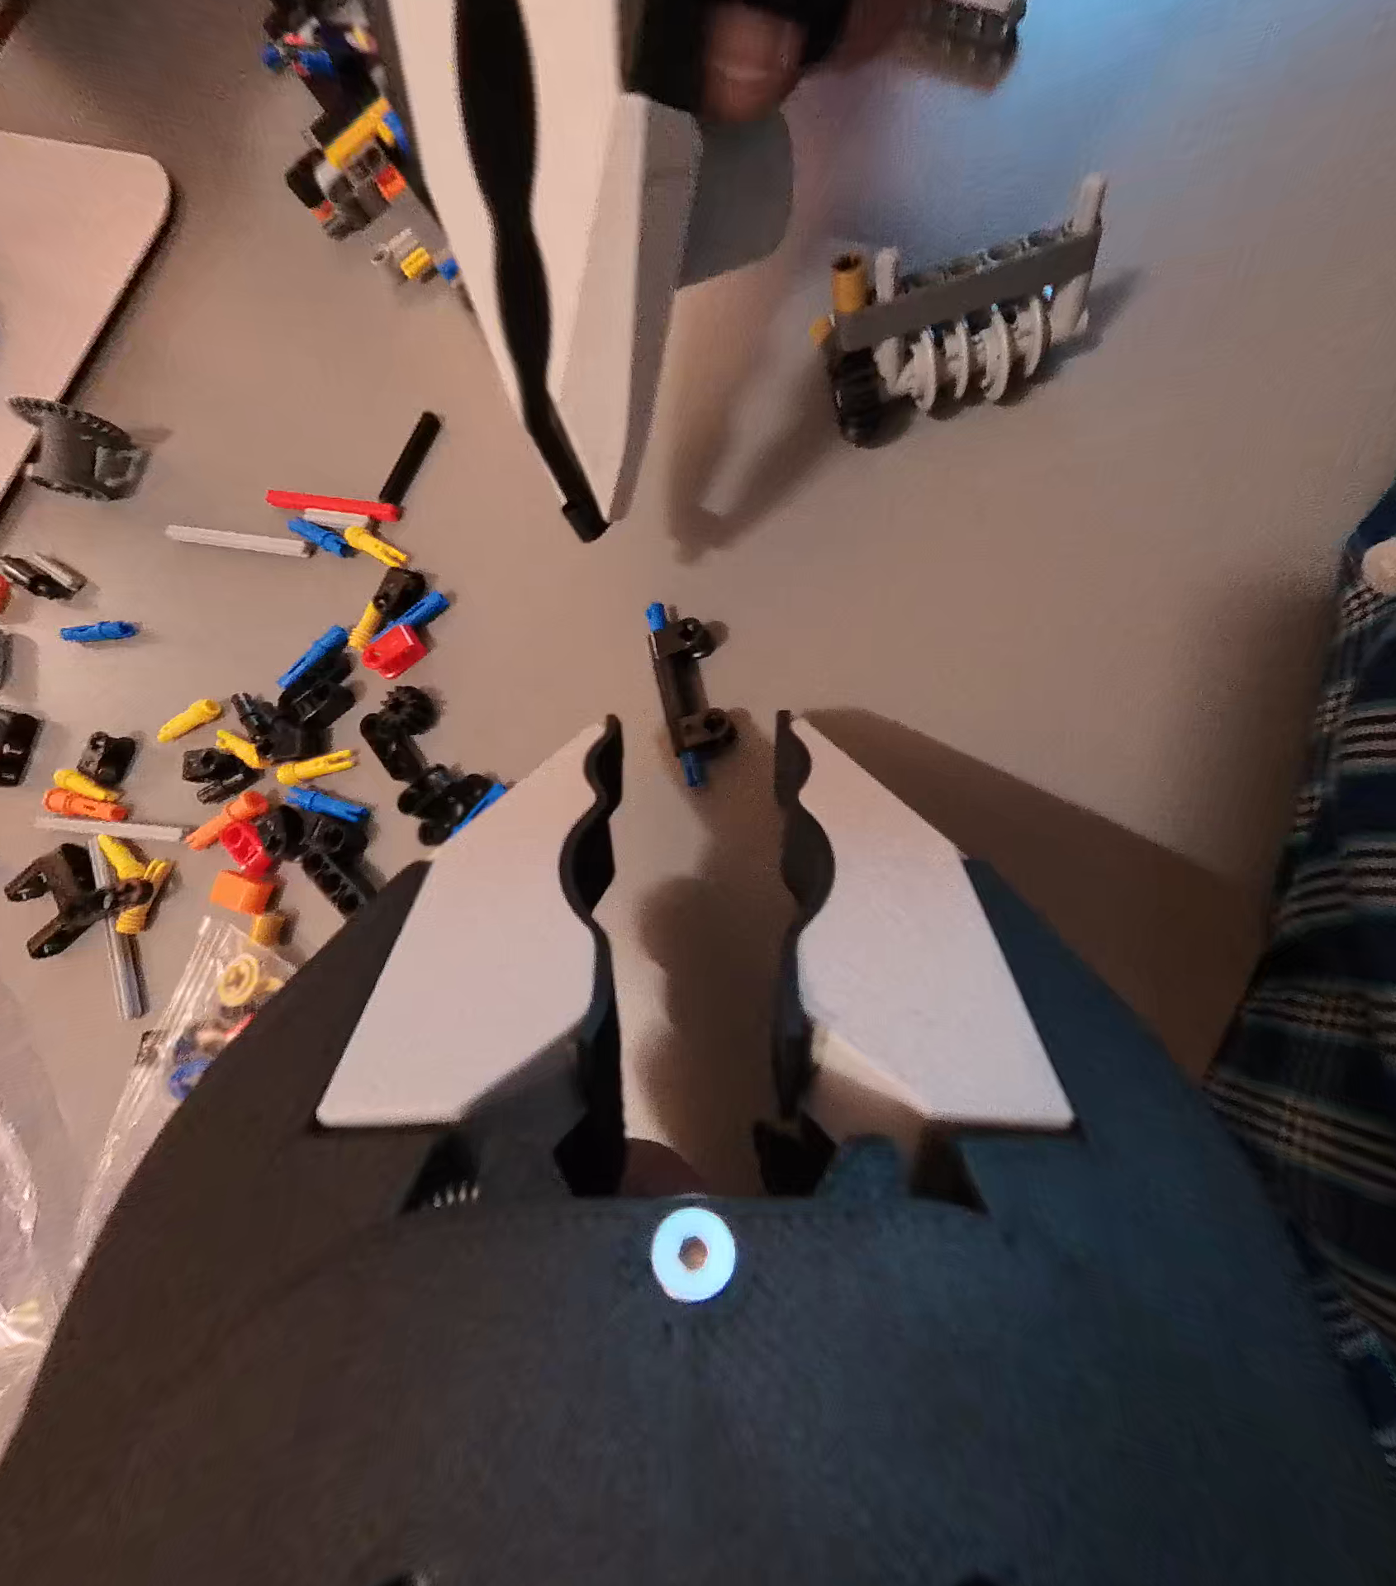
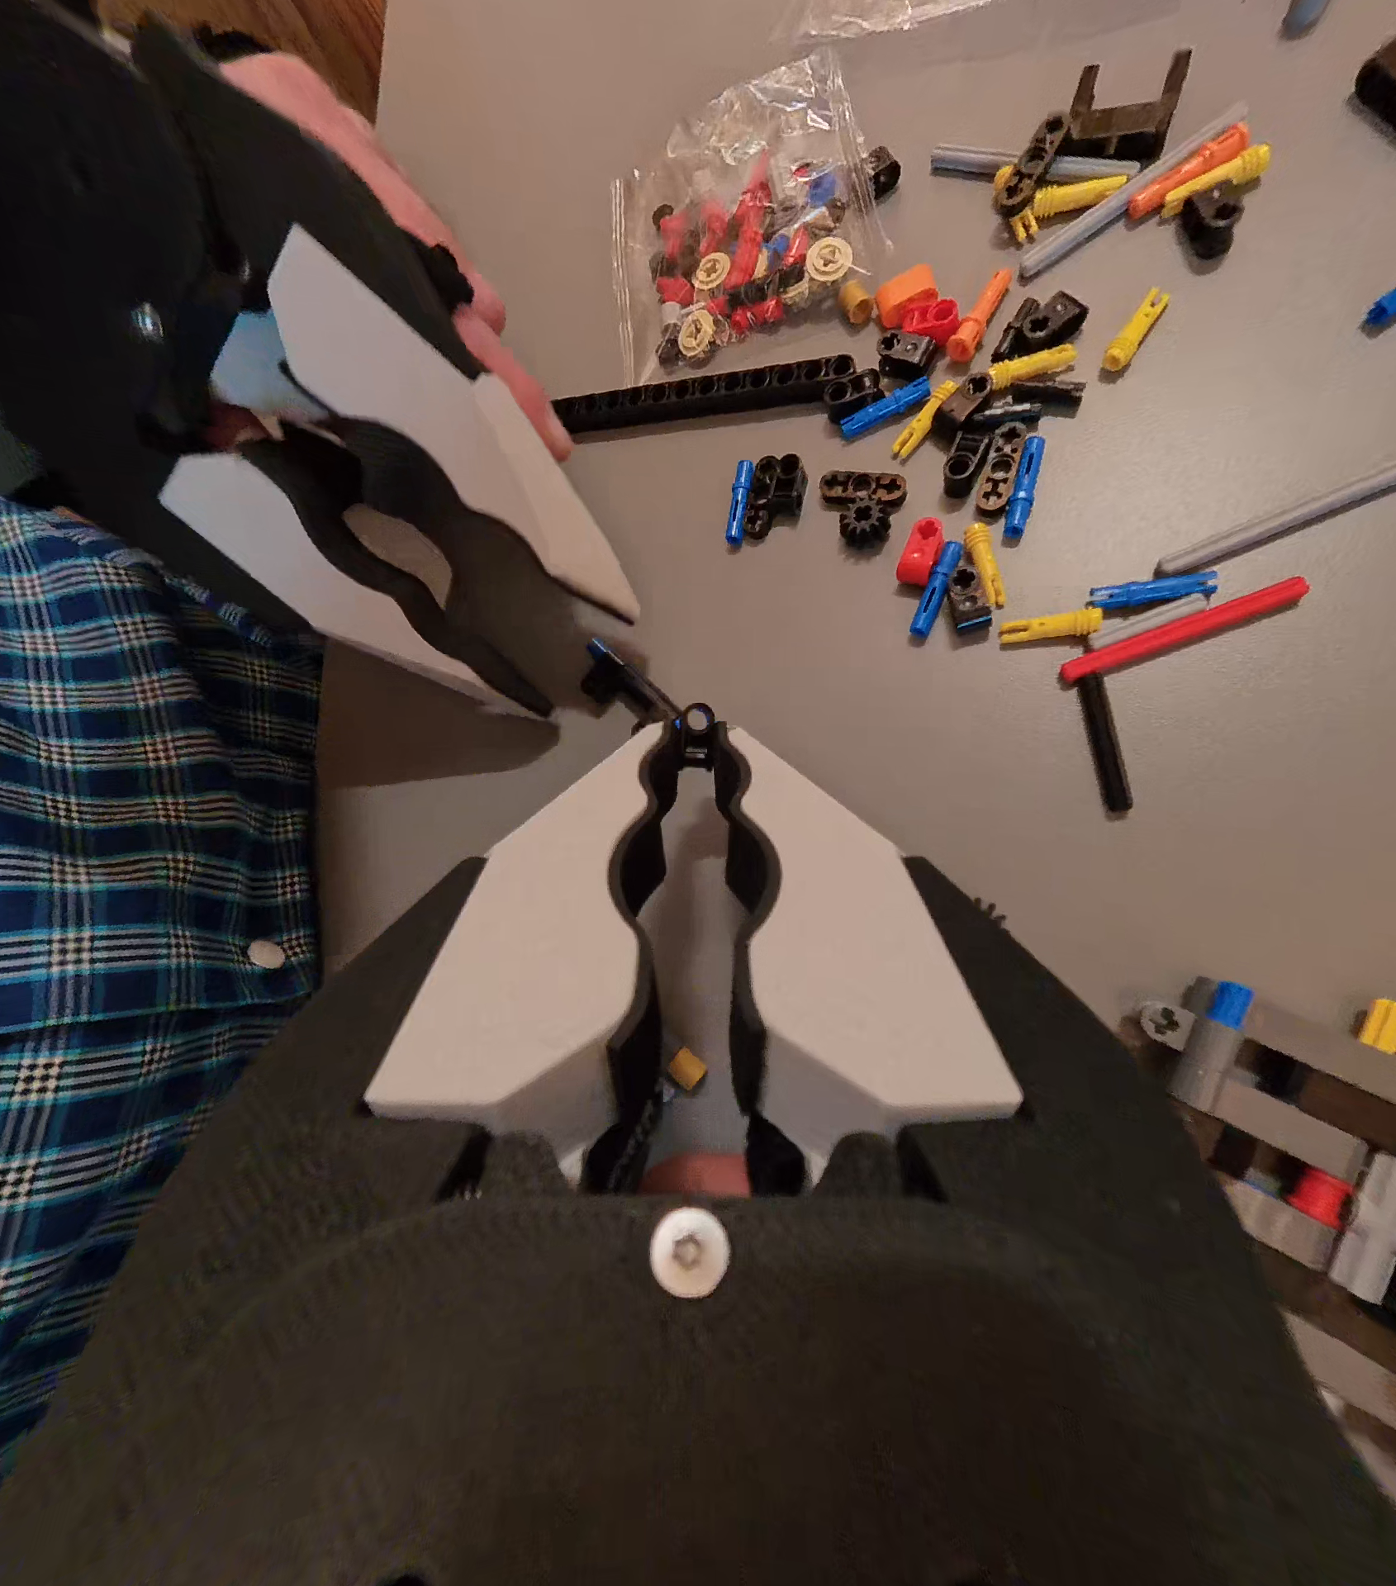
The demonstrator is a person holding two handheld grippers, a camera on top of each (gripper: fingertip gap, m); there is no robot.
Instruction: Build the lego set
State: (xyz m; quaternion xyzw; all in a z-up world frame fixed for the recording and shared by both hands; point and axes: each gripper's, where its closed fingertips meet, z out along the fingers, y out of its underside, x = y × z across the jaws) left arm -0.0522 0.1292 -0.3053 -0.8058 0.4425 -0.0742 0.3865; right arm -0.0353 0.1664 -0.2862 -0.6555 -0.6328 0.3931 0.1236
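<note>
**Lego set: small piece lies free between two claws**

The lego set is in several places on the worktop. A grey assembly with light gears stands at the far side. The loose parts are spread out to the left, and a bag holds more of them. A small piece, black with blue pins at both ends, lies alone in the middle.

The left claw is released. Its fingers stand apart, and the near end of the small piece sits just before the gap. The right claw is clenched, with the tips almost meeting. In the right wrist view the far end of the small piece overlaps these tips. In the left wrist view, however, the piece rests on the worktop, apart from that claw, so I judge that it grasps nothing.

I think the step in hand is to pick up the small piece. It is short and narrow, so the wide left fingers may close on only one end; then it can turn or jump away. The pins could also be pushed out of place if the fingers press on them. The two claws are near each other, so they may collide above the piece. Parts of the pictures are blurred, which suggests quick motion, and this makes a miss more likely.
</note>
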